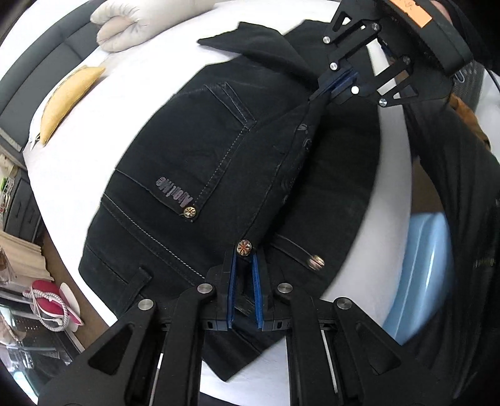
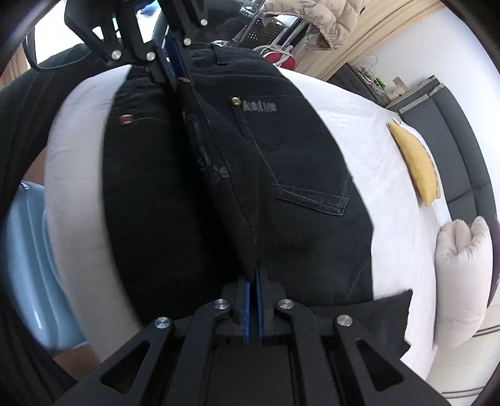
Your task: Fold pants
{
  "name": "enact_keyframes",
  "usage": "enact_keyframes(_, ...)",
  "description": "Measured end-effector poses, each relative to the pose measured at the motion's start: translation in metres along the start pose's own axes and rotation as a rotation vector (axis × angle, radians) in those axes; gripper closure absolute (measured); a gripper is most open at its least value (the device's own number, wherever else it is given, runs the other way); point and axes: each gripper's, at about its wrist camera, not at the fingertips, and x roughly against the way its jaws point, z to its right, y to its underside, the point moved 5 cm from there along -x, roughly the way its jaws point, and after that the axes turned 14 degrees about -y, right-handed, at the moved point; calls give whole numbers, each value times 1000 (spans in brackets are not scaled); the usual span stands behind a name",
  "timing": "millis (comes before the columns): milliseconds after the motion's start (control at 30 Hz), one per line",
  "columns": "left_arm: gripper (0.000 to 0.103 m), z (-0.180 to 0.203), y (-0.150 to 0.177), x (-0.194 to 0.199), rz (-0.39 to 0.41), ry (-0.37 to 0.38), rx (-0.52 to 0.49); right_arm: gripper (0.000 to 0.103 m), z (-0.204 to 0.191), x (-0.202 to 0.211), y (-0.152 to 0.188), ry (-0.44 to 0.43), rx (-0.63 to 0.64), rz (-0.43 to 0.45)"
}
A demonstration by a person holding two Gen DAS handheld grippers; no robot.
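Black jeans [image 1: 200,162] lie on a white bed [image 1: 103,162], back pockets up, with a raised fold ridge along the middle. My left gripper [image 1: 244,254] is shut on the waistband at a metal button. My right gripper [image 2: 257,268] is shut on the far end of the same ridge, near the crotch. Each gripper shows in the other's view, the right gripper [image 1: 322,92] at top right in the left wrist view, and the left gripper [image 2: 179,79] at top left in the right wrist view. The jeans [image 2: 297,175] stretch taut between them.
A yellow cushion [image 1: 67,103] and a beige rolled pillow [image 1: 131,28] lie on the bed's far side. A pale blue tub [image 1: 418,274] sits beside the bed. Red-and-white shoes [image 1: 53,299] and shelves are on the floor side. A dark headboard [image 2: 462,137] borders the bed.
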Motion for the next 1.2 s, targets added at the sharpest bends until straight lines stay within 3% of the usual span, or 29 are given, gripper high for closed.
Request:
enact_keyframes(333, 95, 21, 11, 13, 8, 17, -44, 99, -37, 6, 12, 44, 41, -37)
enact_keyframes(600, 94, 28, 16, 6, 13, 33, -24, 98, -44, -3, 16, 55, 25, -44)
enact_keyframes(767, 91, 22, 16, 9, 8, 60, 71, 96, -63, -13, 19, 110, 69, -74)
enact_keyframes(933, 89, 1, 12, 41, -30, 118, 167, 96, -63, -12, 21, 129, 37, -57)
enact_keyframes(1067, 89, -15, -18, 68, 72, 174, 299, 95, -65, -13, 21, 150, 33, -53)
enact_keyframes(1200, 89, 5, -57, 45, 101, 168, 307, 95, -66, -15, 20, 171, 26, -50)
